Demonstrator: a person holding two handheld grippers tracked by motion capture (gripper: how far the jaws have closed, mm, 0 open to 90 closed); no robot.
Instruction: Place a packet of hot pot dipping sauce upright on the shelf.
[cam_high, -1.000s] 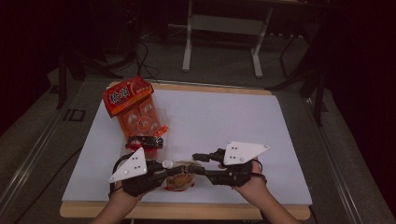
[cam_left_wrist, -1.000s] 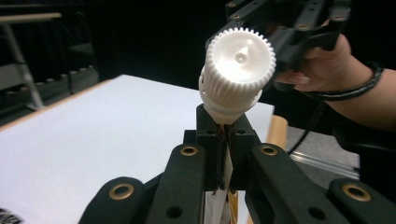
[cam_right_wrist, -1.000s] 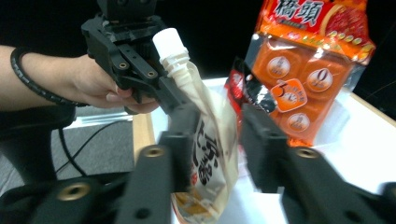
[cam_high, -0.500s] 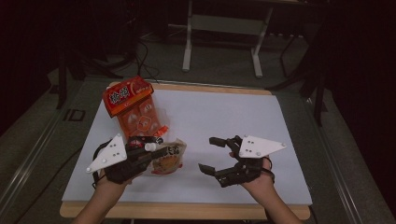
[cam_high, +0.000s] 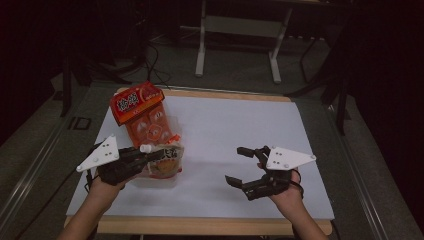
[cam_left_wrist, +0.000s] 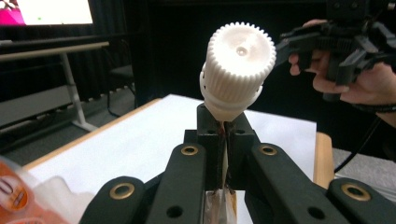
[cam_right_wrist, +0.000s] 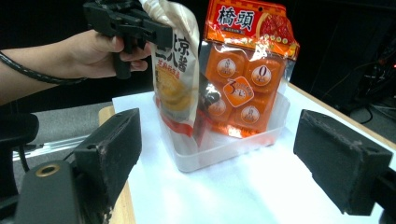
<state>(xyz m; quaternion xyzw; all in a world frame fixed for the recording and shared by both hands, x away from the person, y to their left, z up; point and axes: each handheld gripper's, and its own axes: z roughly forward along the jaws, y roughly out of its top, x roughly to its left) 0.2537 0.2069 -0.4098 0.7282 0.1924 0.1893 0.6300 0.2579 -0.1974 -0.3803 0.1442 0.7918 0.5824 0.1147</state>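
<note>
Your left gripper (cam_high: 150, 156) clamps the white-capped printed spout pouch (cam_high: 167, 162) near the tabletop's left edge; your right gripper (cam_high: 240, 167) has just released, empty.

- Orange pkg (cam_right_wrist: 250, 70), header: white chars "橋頭" on red-orange.
- Same pkg, front: round labels, one w/ "0", centre badge w/ big "3"; rest of print too small to read.
- Spout pouch (cam_right_wrist: 175, 74), side: dark vertical chars "北京" + more, 2nd line smaller, blurred.
- High view: orange pkg (cam_high: 142, 115) header chars show, not legible.
</note>
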